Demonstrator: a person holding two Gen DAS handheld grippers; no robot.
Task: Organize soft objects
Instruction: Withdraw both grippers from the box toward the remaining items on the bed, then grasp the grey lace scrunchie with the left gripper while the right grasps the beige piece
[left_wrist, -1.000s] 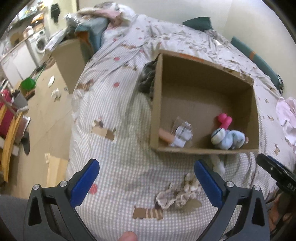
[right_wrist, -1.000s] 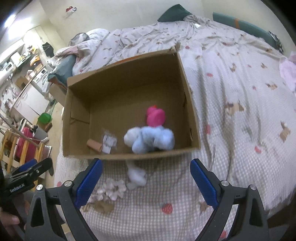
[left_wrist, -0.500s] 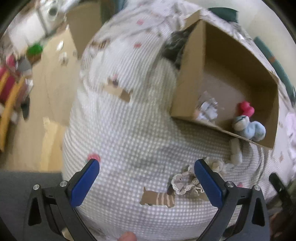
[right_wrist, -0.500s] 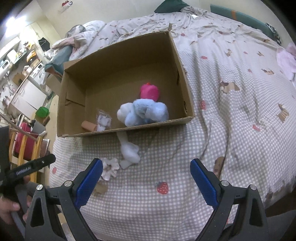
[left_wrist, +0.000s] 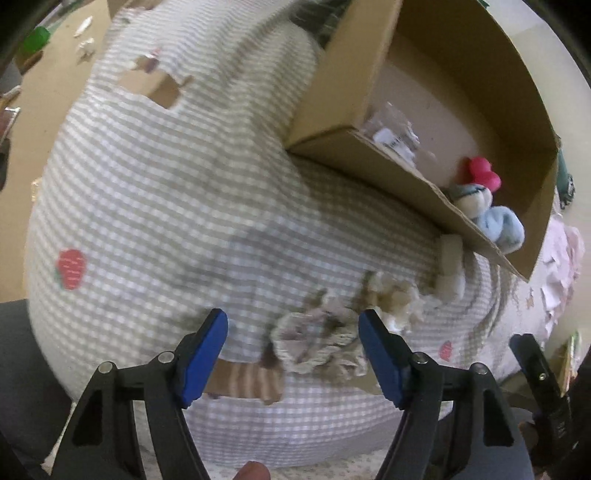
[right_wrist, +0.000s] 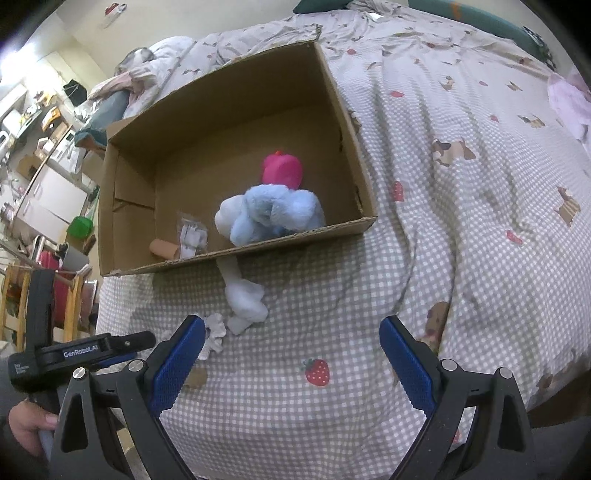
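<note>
Open cardboard box (right_wrist: 236, 155) on checked bed (right_wrist: 461, 236). Inside box: blue plush (right_wrist: 269, 214) at near wall, pink plush (right_wrist: 282, 170) behind it, packet (right_wrist: 192, 234) and tan tube (right_wrist: 162, 248) toward left corner. White limb (right_wrist: 243, 295) draped over near wall onto bed. Right gripper (right_wrist: 291, 363) below box, jaws wide, nothing between.

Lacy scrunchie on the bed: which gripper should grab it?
Left. The left gripper is closing with the lacy scrunchie between its jaws; the right gripper hangs open over bare bedspread.
</note>
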